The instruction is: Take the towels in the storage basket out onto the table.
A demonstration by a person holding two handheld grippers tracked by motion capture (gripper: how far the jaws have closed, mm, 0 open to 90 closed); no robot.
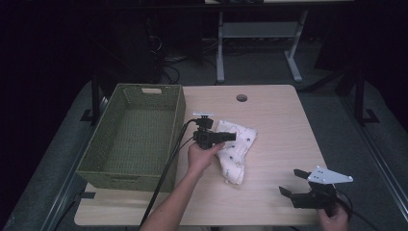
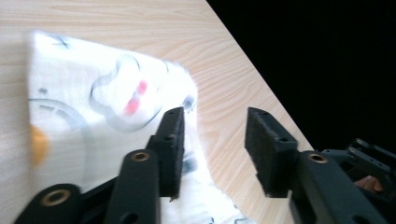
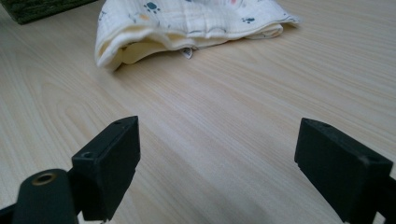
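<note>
cloth (image 1: pixel 235 149): a folded, cream-white fabric printed with small dark paw marks, faint grey outlines and spots of pink and orange; it lies crumpled lengthwise on the middle of the table, just right of the basket, its layered yellowish edges showing at the near end in the right gripper view (image 3: pixel 187 23).
right gripper (image 1: pixel 294 182): near right corner of the table, held in the person's right hand (image 1: pixel 334 217); jaws spread wide over bare wood, nothing between them, well apart from the cloth; a grey three-cornered plate sits on top.
left gripper (image 1: pixel 230 136): farther in, at the table's middle, held in the left hand (image 1: pixel 202 156); it points right over the cloth's far part. in the left gripper view its jaws stand parted above the cloth's right edge (image 2: pixel 93 107), gripping nothing.
table (image 1: pixel 279 120): light wood, with a round hole near its far edge.
basket (image 1: pixel 178 120): green woven, rectangular, on the table's left side, its inside bare.
</note>
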